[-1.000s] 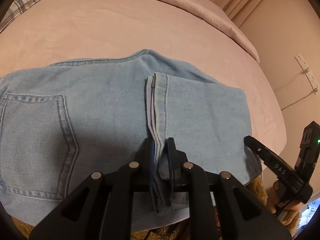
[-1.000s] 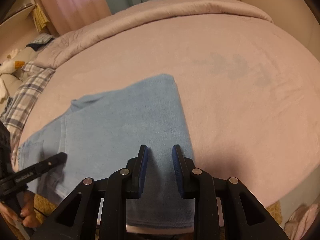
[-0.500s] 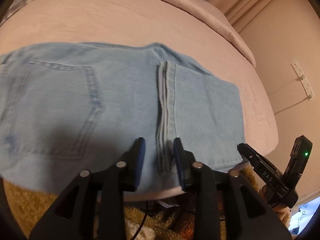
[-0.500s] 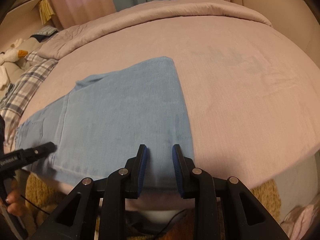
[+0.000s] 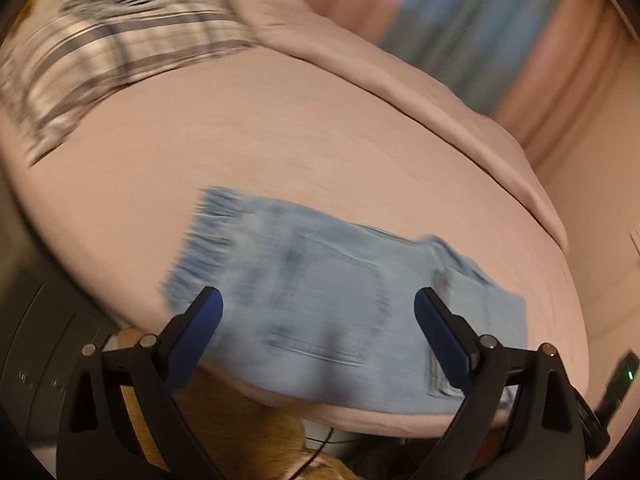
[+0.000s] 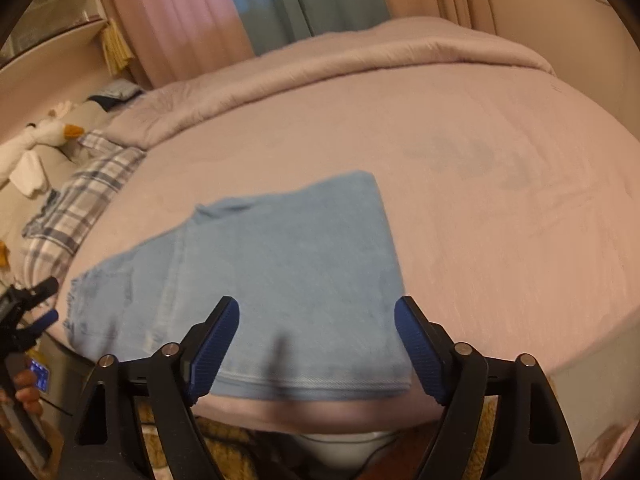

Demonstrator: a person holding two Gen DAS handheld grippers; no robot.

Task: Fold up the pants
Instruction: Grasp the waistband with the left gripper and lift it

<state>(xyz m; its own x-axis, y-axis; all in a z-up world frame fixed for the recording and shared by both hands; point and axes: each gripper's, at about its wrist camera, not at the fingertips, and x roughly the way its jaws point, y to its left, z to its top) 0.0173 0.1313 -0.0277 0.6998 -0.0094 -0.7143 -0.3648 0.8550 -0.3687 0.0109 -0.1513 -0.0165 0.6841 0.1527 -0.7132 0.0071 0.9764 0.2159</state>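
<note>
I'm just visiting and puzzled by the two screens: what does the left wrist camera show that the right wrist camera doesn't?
Only the left wrist view shows the jeans' back pocket, blurred. Only the right wrist view shows a white stuffed toy at the bed's far left and the smooth folded end of the jeans. Both share the folded jeans on the pink bed, the plaid pillow, the curtains, and each view's own hand-held gripper, left and right, jaws just opened wide with nothing held.

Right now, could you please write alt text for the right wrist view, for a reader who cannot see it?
Folded light blue jeans lie flat near the front edge of a pink bed. The right claw hovers over them with its jaws wide apart, having just been opening, and nothing is between them. The left claw shows at the left edge.
</note>
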